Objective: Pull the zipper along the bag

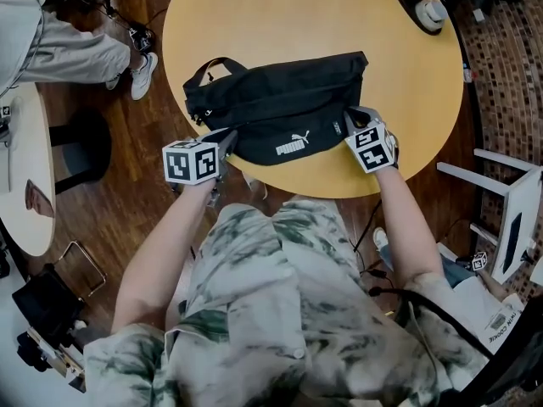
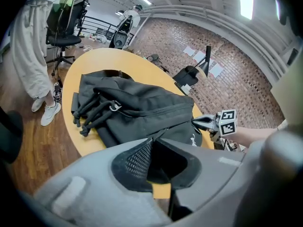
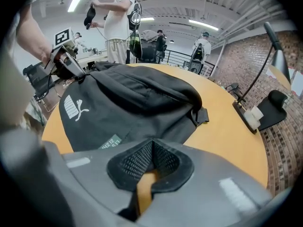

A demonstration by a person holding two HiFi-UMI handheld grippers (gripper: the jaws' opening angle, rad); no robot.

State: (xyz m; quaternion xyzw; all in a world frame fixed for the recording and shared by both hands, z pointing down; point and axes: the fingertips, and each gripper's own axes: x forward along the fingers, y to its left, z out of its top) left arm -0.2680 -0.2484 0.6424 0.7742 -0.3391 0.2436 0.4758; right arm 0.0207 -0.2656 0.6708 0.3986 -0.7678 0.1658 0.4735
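A black waist bag (image 1: 280,108) with a white logo lies on the round wooden table (image 1: 254,15), close to its near edge. My left gripper (image 1: 227,138) is at the bag's left front end. In the left gripper view its jaws (image 2: 152,143) are shut on a thin black zipper pull (image 2: 160,135) that leads to the bag (image 2: 137,108). My right gripper (image 1: 350,115) is at the bag's right end. Its jaws pinch the fabric there, as the left gripper view shows of the right gripper (image 2: 196,122). The bag's strap (image 2: 94,110) lies bunched at the far left.
A black lamp base (image 1: 424,7) stands at the table's far right edge. A person's legs (image 1: 76,53) are beyond the table at the upper left. A white stool (image 1: 509,210) is on the floor to the right, and a smaller table (image 1: 21,185) to the left.
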